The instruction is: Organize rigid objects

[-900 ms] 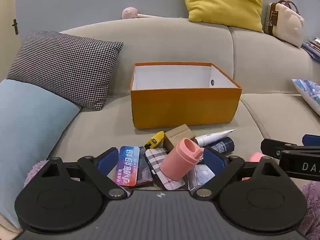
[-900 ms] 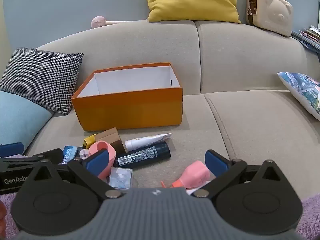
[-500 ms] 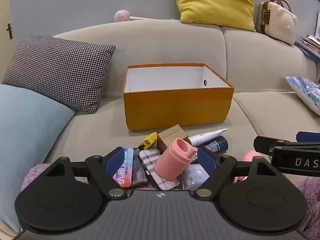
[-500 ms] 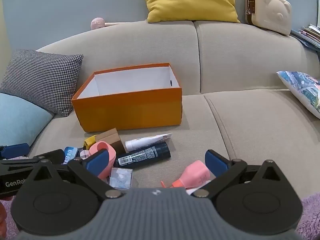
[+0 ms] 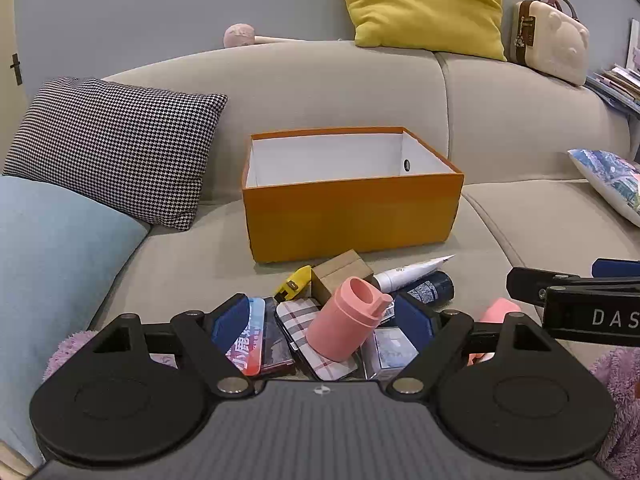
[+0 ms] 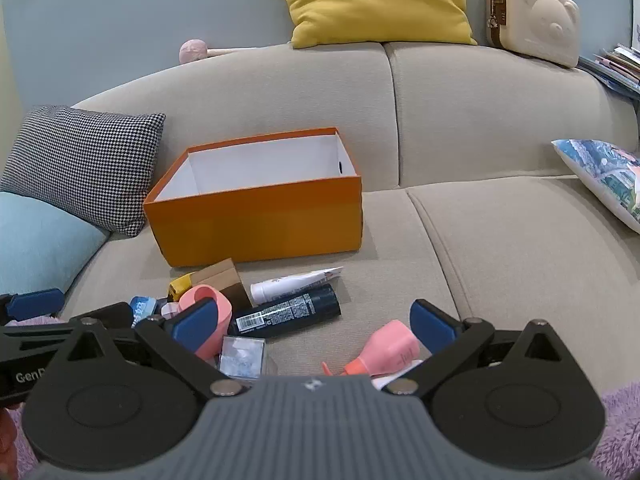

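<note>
Both claws are hanging wide over the sofa seat (image 6: 500, 240), tilted down, with nothing pinched in either.

Starting with the left claw (image 5: 324, 320): off to its far left a light blue cushion (image 5: 52, 264) is leaning by a houndstooth pillow (image 5: 116, 148). Just inside its left finger (image 5: 230, 322) a colourful flat pack (image 5: 250, 338) is lying next to a dark flat case (image 5: 276, 340). Between the fingers a plaid case (image 5: 304, 328) is lying flat, and a pink cup (image 5: 346, 322) is sitting tilted on top of it, mouth pointing up and away. Just ahead of the claw a yellow utility knife (image 5: 294, 280) is touching a small brown cardboard box (image 5: 340, 272). Straight ahead, past that, the orange box (image 5: 352, 216) is sitting open, white inside, looking empty.

Moving to the right claw (image 6: 316, 320): the pink cup is sitting right behind its left finger (image 6: 194, 324). Between the fingers, toward the left, a small clear box (image 6: 242, 356) is lying near the claw body, with a dark spray can (image 6: 288, 314) on its side just ahead of it and a white tube (image 6: 296, 280) lying alongside the can, further out. Close to the right finger (image 6: 434, 326) a pink bottle (image 6: 390, 348) is lying tipped over. Way ahead, a yellow cushion (image 6: 376, 0) and a cream bear case (image 6: 532, 12) are sitting on the sofa back, and far right a printed pillow (image 6: 608, 176) is leaning.
</note>
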Motion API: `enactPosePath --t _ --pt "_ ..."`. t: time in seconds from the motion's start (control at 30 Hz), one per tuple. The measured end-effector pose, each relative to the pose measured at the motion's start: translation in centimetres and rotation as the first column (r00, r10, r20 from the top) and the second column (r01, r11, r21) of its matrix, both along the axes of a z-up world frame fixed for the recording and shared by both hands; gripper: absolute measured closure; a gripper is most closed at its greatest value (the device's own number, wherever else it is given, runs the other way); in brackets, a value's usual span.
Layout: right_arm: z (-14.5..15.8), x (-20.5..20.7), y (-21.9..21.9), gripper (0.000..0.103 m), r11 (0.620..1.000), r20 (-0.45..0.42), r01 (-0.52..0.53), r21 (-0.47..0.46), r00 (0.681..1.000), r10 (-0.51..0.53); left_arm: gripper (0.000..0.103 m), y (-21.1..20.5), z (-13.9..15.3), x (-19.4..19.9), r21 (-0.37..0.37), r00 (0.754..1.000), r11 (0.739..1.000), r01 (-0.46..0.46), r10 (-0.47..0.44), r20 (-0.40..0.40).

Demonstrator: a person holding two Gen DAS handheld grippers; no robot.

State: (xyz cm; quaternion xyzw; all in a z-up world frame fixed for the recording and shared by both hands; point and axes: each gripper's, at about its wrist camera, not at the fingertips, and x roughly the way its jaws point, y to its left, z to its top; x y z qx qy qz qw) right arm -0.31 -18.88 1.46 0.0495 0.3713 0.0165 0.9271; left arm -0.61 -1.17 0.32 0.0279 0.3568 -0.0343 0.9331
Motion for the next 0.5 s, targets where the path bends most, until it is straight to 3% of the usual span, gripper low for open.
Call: enactPosePath --t 0.5 --pt "0.07 -0.04 -0.06 0.001 1.0 -0.001 0.0 0.005 1.0 0.0 0.007 0.21 0.16 0.09 -0.002 1.0 1.0 -0.002 0.002 -0.001"
